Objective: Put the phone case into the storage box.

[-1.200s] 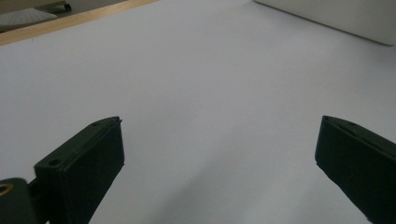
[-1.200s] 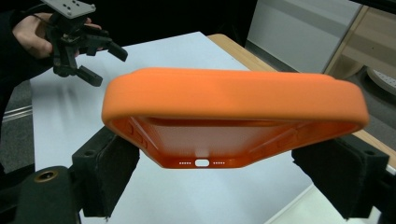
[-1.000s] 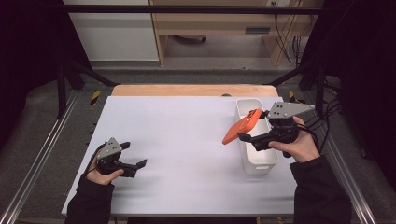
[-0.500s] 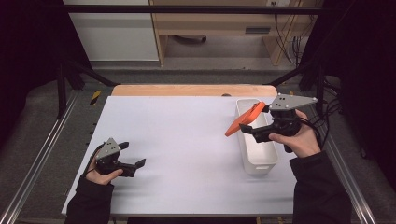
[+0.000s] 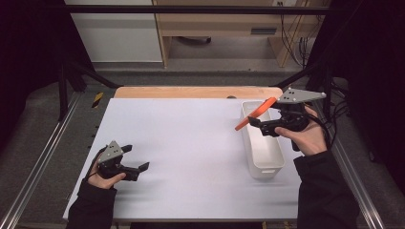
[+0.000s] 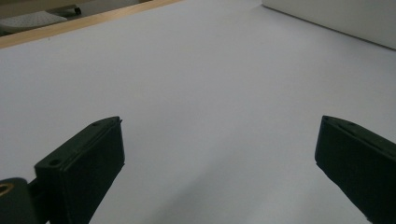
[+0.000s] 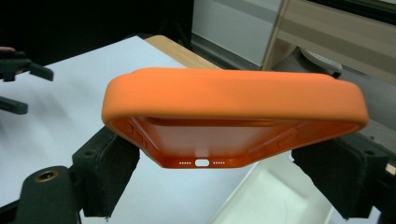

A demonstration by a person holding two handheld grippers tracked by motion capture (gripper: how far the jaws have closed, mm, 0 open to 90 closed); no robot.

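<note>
An orange phone case (image 5: 255, 113) hangs tilted above the far end of a white bin (image 5: 265, 157), at the right of the high view. My right gripper (image 5: 260, 125) is shut on it, and a hand holds the gripper over the bin's right side. The right gripper view shows the phone case (image 7: 233, 102) with its open side down, one black jaw at each side of it (image 7: 224, 165), and the bin (image 7: 271, 196) below. My left gripper (image 5: 137, 156) rests open on the white table near the front left. Its jaws (image 6: 219, 154) stand wide apart with only bare table between them.
The white table top (image 5: 191, 143) has a wooden strip (image 5: 191, 91) along its far edge. Metal rails run along both sides of the table. A wooden cabinet and cables stand beyond it. The other gripper (image 7: 14, 70) appears far off at the left of the right gripper view.
My right gripper has carried the orange case a little farther back and to the right over the bin. The left gripper has stayed where it was.
</note>
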